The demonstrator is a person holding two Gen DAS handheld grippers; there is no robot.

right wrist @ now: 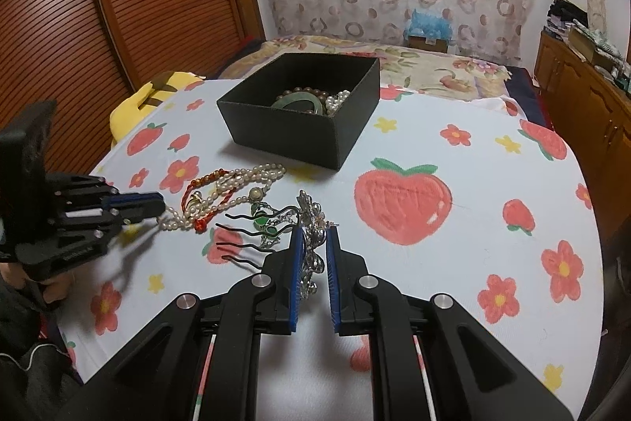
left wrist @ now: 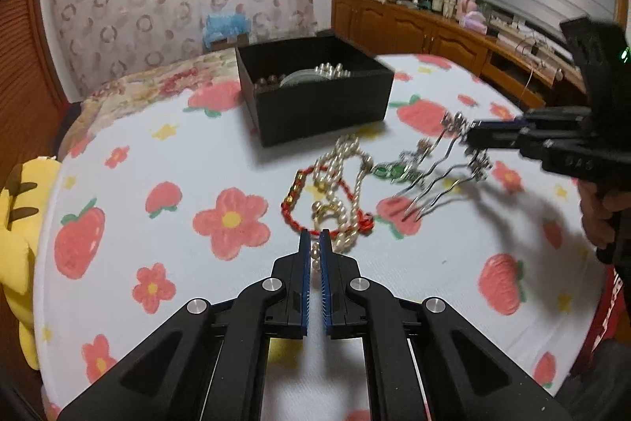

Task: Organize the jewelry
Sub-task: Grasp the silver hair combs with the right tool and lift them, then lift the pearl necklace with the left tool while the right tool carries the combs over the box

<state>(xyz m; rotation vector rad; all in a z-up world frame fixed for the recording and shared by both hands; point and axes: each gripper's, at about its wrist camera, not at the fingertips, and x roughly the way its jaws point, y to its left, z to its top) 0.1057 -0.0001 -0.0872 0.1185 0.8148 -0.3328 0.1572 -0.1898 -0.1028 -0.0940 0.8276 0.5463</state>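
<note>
white strawberry-and-flower printed tablecloth [right wrist: 453,255] | open black rectangular box [right wrist: 347,129] at centre, bangle and beads inside | left gripper [left wrist: 314,243] nearly closed on white pearl necklace [left wrist: 347,168], tangled with red cord | right gripper [right wrist: 314,237] clamps silver wavy-pronged hair comb [right wrist: 252,235] | advice: lift slowly so prongs clear the pearls.

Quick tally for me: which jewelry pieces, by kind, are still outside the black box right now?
Pearl necklace: 1, one end in the left gripper
Red cord bracelet: 1
Silver hair comb: 1, clamped in the right gripper
Green-stone hairpin: 1
Total outside the black box: 4
</note>
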